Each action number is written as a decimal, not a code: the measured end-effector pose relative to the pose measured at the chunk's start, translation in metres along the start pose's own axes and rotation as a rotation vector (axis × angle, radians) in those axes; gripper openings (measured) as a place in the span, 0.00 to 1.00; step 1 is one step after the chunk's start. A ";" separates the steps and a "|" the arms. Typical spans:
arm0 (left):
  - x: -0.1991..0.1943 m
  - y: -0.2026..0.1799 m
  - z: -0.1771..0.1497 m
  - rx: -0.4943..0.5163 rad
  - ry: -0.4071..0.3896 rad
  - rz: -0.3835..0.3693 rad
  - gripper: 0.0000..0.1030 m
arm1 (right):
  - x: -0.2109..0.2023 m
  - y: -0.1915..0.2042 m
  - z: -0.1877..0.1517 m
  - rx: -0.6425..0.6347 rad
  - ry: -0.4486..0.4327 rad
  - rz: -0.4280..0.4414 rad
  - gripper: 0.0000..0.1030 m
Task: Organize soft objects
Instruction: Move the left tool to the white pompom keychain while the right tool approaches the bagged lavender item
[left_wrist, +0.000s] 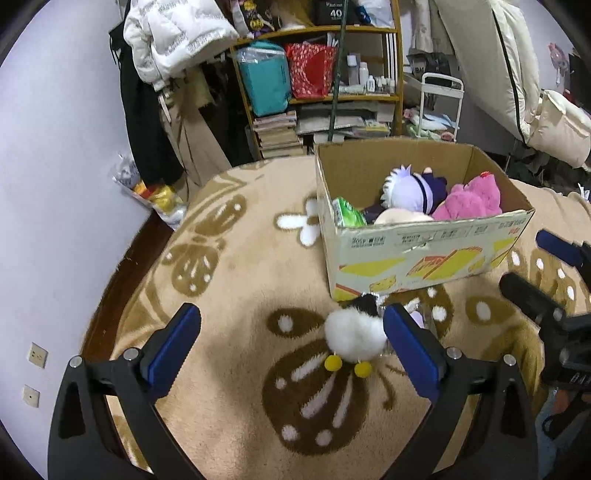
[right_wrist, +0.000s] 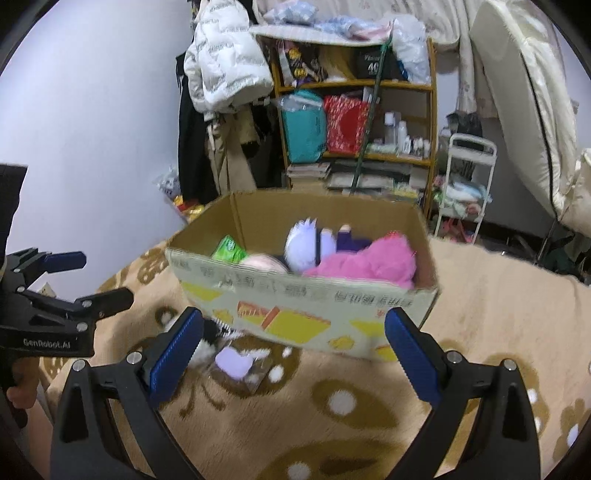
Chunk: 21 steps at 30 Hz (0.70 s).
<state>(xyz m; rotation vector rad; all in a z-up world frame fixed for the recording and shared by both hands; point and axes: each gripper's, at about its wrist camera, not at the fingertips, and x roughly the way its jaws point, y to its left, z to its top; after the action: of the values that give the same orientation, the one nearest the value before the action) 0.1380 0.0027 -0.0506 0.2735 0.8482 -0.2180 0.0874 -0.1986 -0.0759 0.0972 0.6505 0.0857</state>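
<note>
A cardboard box (left_wrist: 417, 254) stands on the beige blanket and holds a pink plush (left_wrist: 471, 201), a lilac-haired doll (left_wrist: 410, 190) and a green packet (left_wrist: 347, 212). A white fluffy toy with yellow pom-pom feet (left_wrist: 354, 336) lies in front of the box, against the right finger of my open left gripper (left_wrist: 291, 341). A small lilac item in clear wrap (right_wrist: 234, 363) lies beside it. My right gripper (right_wrist: 293, 350) is open and empty, facing the box (right_wrist: 303, 310); the left gripper also shows at that view's left edge (right_wrist: 92, 280).
A wooden shelf (left_wrist: 317, 81) with bags, books and bottles stands behind the box. Coats (left_wrist: 162, 74) hang on the left. A white cart (left_wrist: 439, 107) and bedding (left_wrist: 532, 92) are on the right. The blanket edge and a dark bed frame (left_wrist: 122, 273) run along the left wall.
</note>
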 end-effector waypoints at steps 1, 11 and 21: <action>0.003 0.001 0.000 -0.003 0.009 0.002 0.95 | 0.003 0.002 -0.003 -0.004 0.013 -0.001 1.00; 0.021 0.002 0.011 0.002 0.025 -0.034 0.95 | 0.031 0.019 -0.019 -0.030 0.083 -0.001 1.00; 0.050 -0.006 0.012 -0.009 0.110 -0.133 0.95 | 0.059 0.025 -0.030 -0.024 0.147 0.010 1.00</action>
<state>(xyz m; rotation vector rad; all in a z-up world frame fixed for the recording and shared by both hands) 0.1774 -0.0105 -0.0821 0.2226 0.9774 -0.3260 0.1150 -0.1652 -0.1325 0.0709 0.7955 0.1110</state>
